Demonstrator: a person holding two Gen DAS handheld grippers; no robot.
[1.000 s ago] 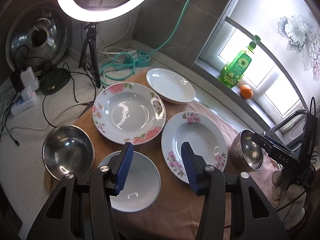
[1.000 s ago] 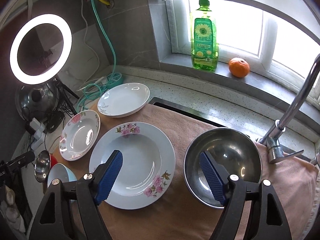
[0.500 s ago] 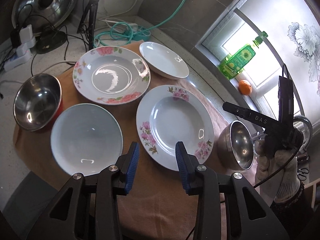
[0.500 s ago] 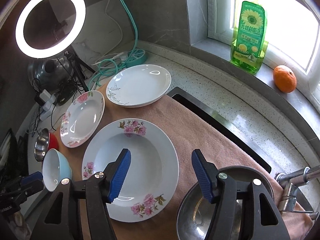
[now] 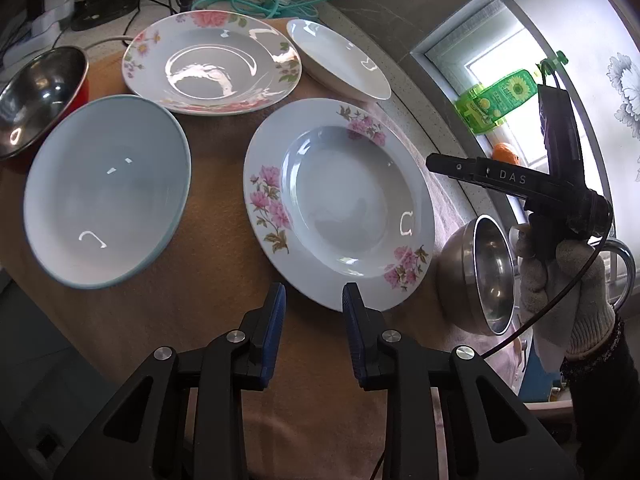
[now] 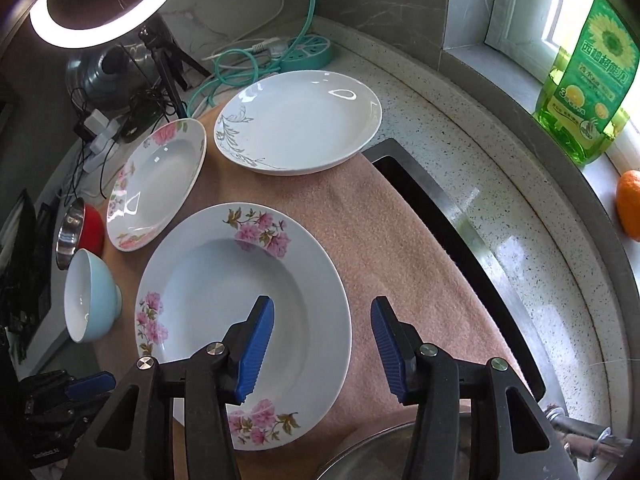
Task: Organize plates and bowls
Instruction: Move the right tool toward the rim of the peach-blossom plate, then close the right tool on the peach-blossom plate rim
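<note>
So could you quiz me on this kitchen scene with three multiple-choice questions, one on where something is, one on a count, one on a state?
1. Where is the orange?
A) on the windowsill
B) in the blue bowl
C) on a plate

2. How many plates lie on the cloth?
A) one
B) three
C) five

3. How do the jaws of the left gripper stand?
A) shut on a plate
B) open, holding nothing
C) shut on a bowl

Answers: 1 A, it sits beside the green bottle by the window. 2 B, two floral, one white. 3 B, a gap shows between them.
</note>
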